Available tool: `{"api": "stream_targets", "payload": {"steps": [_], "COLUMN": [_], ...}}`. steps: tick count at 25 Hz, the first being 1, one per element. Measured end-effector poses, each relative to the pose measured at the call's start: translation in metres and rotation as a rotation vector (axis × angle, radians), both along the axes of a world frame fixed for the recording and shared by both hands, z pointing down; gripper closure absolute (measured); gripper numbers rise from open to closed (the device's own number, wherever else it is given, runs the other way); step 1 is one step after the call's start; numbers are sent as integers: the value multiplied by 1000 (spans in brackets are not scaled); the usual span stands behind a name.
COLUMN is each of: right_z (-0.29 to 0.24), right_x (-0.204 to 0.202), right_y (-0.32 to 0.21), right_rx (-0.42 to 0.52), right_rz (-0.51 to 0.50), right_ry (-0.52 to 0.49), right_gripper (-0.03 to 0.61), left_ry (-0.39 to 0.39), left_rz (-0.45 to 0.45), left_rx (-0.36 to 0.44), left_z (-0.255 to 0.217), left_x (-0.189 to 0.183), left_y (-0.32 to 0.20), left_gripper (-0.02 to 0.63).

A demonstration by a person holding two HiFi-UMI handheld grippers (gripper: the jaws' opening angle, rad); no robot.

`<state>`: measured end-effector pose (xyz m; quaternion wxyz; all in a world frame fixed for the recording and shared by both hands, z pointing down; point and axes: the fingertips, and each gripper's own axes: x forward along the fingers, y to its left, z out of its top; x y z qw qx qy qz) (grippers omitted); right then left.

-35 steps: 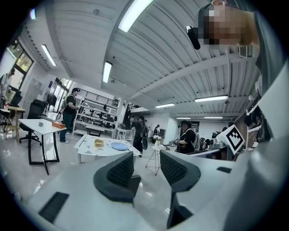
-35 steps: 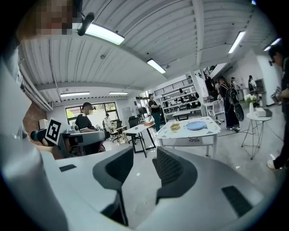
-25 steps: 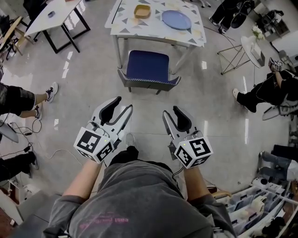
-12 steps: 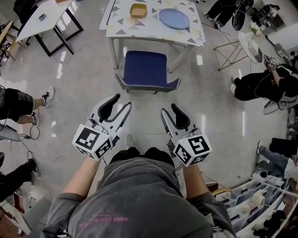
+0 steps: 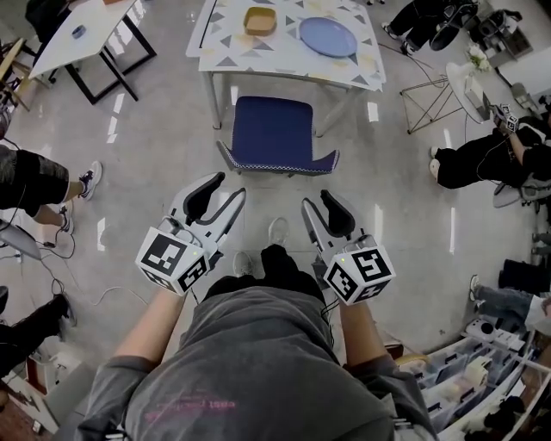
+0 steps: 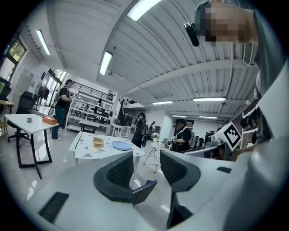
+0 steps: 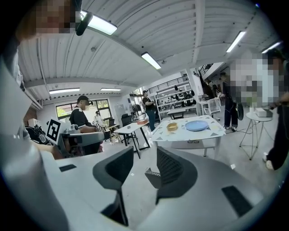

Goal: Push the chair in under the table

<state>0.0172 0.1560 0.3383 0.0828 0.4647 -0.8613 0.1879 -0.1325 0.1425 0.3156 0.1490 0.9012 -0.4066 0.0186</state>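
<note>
Head view, upper centre: the blue chair (image 5: 275, 129) stands with its far edge at the near rim of the patterned table (image 5: 225, 52), most of the seat out in the open. On the table, a blue plate (image 5: 327, 36) and a yellow bowl (image 5: 260, 20). Lower down, the left gripper (image 5: 222, 191) and right gripper (image 5: 318, 202) both point at the chair, short of it and not touching. Each one's own view shows the jaws parted and empty, with just a corner of the chair beyond the gap.
</note>
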Motion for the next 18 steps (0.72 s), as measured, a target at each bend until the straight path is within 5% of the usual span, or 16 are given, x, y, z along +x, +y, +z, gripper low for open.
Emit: {"api": "stream_targets", "payload": {"steps": [18], "right_z": [31], "right_x": [25], "right_y": [-109], "right_rx": [-45], "right_rz": [-81], "right_ry": [2], "right_gripper": [433], "left_ry": [-26], "left_rz": [-47], "left_rx": [-51], "left_z": [30], "left_x": [27], "left_y": [-98], "left_gripper": [431]}}
